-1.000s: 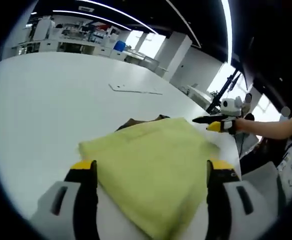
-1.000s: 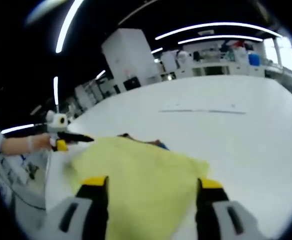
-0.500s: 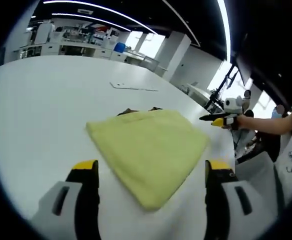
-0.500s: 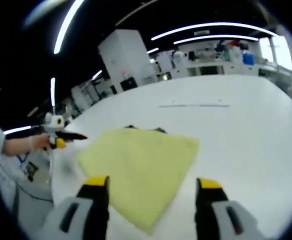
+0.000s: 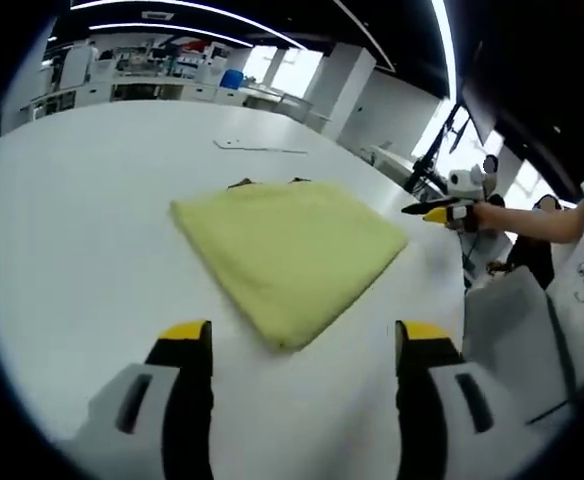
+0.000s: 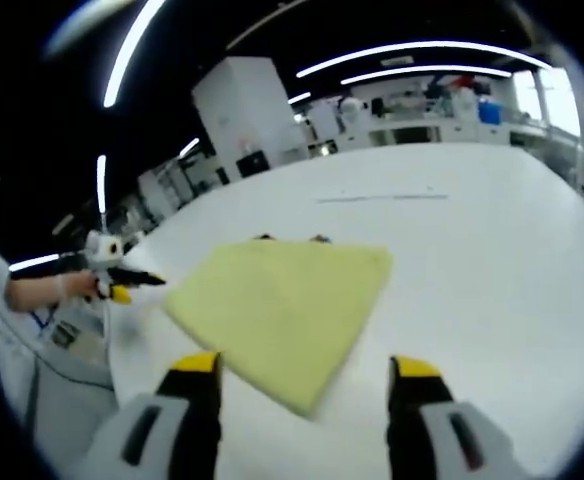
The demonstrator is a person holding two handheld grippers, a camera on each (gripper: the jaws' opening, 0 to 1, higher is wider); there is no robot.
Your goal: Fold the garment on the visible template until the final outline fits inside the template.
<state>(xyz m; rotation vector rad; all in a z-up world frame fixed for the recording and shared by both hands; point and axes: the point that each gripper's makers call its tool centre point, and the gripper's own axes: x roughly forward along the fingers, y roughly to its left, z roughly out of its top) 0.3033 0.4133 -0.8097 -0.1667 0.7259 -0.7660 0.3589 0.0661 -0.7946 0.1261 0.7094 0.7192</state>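
The folded yellow-green fabric garment (image 5: 287,250) is lying flat on the white bench (image 5: 72,230), with dark template edges peeking out at its far side. The left claw (image 5: 300,345) and the right claw (image 6: 302,375) are hovering released, jaws apart and empty. Folding appears complete; the next move calls for checking the outline against the template.

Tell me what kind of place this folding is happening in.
Probably a lab or workshop: a big white table holds the folded yellow garment, benches crowded with equipment line the far wall, and long strip lights run across a dark ceiling.
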